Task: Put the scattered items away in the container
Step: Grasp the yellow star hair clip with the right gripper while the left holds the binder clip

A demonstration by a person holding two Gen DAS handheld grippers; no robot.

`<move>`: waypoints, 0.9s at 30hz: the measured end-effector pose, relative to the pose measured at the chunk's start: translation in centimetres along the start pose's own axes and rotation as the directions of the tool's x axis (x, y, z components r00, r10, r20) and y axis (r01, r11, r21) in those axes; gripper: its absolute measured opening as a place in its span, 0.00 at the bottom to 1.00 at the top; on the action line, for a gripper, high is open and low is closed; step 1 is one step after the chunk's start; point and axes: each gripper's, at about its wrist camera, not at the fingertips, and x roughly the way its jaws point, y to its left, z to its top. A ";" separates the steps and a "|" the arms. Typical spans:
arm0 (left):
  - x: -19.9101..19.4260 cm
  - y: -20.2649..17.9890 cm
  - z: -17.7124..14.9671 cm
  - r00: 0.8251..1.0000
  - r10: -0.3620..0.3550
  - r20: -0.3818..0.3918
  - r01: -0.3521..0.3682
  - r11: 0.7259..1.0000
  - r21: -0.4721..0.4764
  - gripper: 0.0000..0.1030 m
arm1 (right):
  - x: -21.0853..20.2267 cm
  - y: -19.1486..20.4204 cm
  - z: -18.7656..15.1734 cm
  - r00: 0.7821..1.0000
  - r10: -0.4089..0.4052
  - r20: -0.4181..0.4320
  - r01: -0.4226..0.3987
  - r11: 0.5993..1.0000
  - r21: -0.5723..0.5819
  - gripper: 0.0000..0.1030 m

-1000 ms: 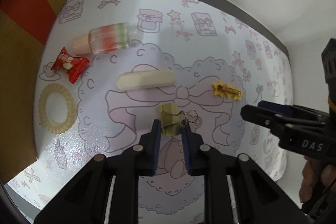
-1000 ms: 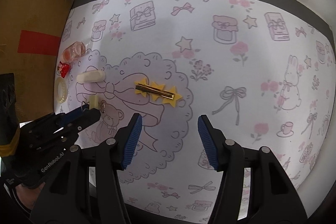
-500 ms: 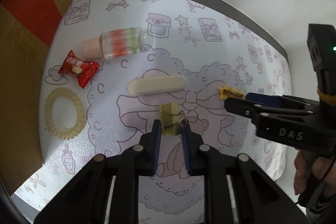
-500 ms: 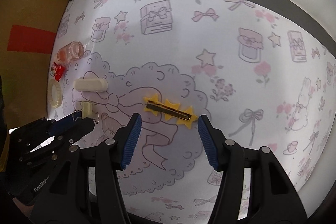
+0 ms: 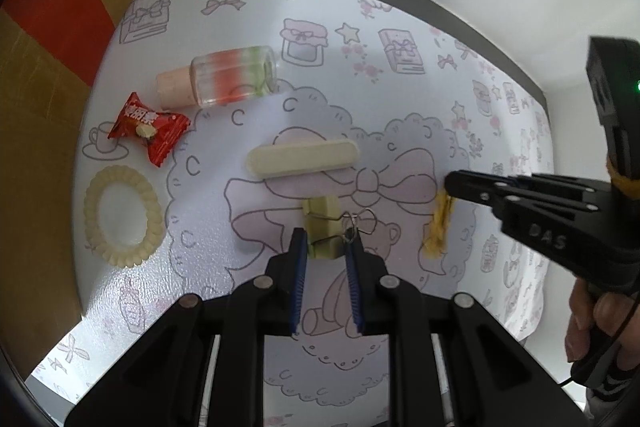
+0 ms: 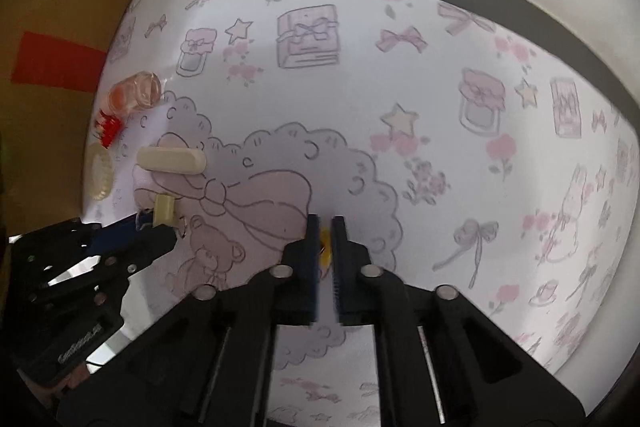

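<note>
Your left gripper clamps the binder clip; right gripper pinches the yellow hair clip. Cardboard box interior unseen.

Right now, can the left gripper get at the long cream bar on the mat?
Probably not yet: the left gripper is shut on the binder clip, so its jaws are occupied. The cream bar lies just beyond, with nothing else between.

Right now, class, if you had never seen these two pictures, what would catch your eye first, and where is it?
Probably the two black grippers: the left gripper is clamped on a pale binder clip at mat centre, and the right gripper pinches a yellow star hair clip beside it. Next, the red candy wrapper by the cardboard box.
</note>
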 end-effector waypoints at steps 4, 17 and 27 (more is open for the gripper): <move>-0.1 -0.3 -0.1 1.000 -0.005 0.003 0.005 1.000 0.005 0.18 | -2.0 -1.3 -0.7 0.998 0.040 0.040 -0.042 0.998 0.048 0.01; 0.0 -1.5 -0.7 1.000 -0.017 -0.014 0.017 0.999 0.032 0.18 | -0.8 -3.1 -6.4 1.000 0.017 -0.010 -0.017 1.000 0.003 0.47; -0.3 -2.0 -1.0 0.999 -0.014 -0.034 0.015 0.999 0.034 0.18 | 0.5 -2.2 -8.1 0.999 -0.034 -0.042 0.032 0.998 -0.055 0.15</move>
